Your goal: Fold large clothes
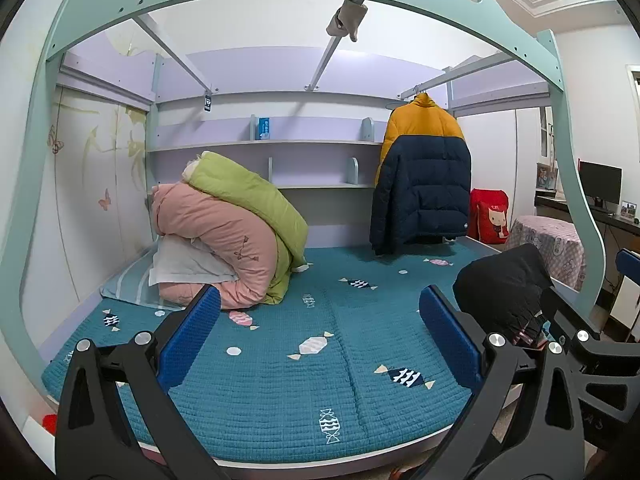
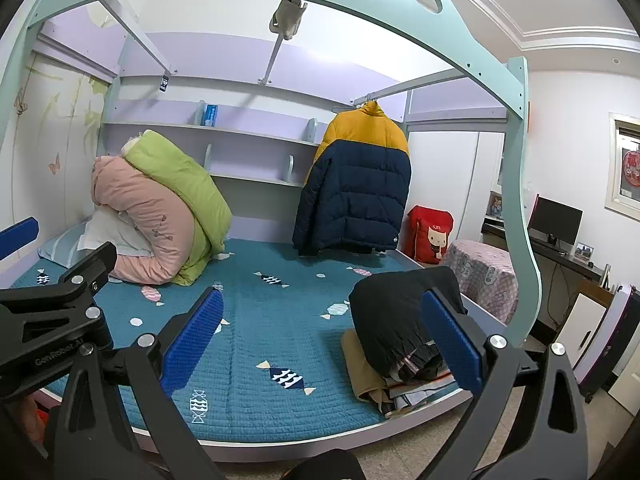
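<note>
The left gripper (image 1: 320, 332) is spread wide, its blue ribbed pads apart and holding nothing, hovering above the near edge of the bed; the right gripper (image 2: 322, 334) is likewise wide open and empty, beside it and a little further right; each appears at the edge of the other's view. Beneath them lies the teal quilted bedcover (image 1: 280, 392), printed with candy shapes, with a seam-like crease down its middle. At the near right corner of the bed sits a stack of folded clothes (image 2: 394, 380); a black garment (image 2: 394, 320), bunched and rounded with a striped band at its lower edge, rests on top; a tan piece and several thin layers show under it. Further back, a large puffer jacket (image 1: 422, 176) hangs from a rail of the upper bunk frame (image 1: 556, 64); it is mustard yellow over shoulders and collar, dark navy below, quilted in horizontal rolls, its hem just above the bedcover. At the far left, a pink duvet (image 1: 212, 236) and a green duvet (image 1: 248, 196) are heaped on a white pillow (image 1: 188, 264).
</note>
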Demonstrator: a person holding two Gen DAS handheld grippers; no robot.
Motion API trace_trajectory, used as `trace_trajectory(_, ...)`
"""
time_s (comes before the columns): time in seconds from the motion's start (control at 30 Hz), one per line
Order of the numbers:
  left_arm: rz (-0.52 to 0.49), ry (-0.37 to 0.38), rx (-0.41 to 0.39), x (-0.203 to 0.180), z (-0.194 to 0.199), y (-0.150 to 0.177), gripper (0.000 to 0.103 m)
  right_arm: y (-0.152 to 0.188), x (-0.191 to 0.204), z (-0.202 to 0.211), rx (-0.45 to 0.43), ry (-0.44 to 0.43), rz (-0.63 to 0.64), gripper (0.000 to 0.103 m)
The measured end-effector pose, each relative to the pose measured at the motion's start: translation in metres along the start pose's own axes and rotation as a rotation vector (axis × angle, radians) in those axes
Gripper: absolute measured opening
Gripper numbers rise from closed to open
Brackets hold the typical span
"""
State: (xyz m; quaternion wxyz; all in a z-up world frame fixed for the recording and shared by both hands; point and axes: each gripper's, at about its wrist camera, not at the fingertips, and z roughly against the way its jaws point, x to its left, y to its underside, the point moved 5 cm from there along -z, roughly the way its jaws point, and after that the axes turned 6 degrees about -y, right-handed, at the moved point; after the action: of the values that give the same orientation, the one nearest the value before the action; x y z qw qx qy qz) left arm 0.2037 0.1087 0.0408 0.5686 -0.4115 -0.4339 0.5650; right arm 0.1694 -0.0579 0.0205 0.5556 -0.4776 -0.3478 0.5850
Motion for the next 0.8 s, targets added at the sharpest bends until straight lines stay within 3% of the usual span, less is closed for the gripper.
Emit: trace_trajectory(0.8,0.004,0.016,-0.012,-0.0037,0.0010,-0.0022,0.099,-0.0004,0.0016,0.0025,-0.002,-0.001,-0.011,0.096)
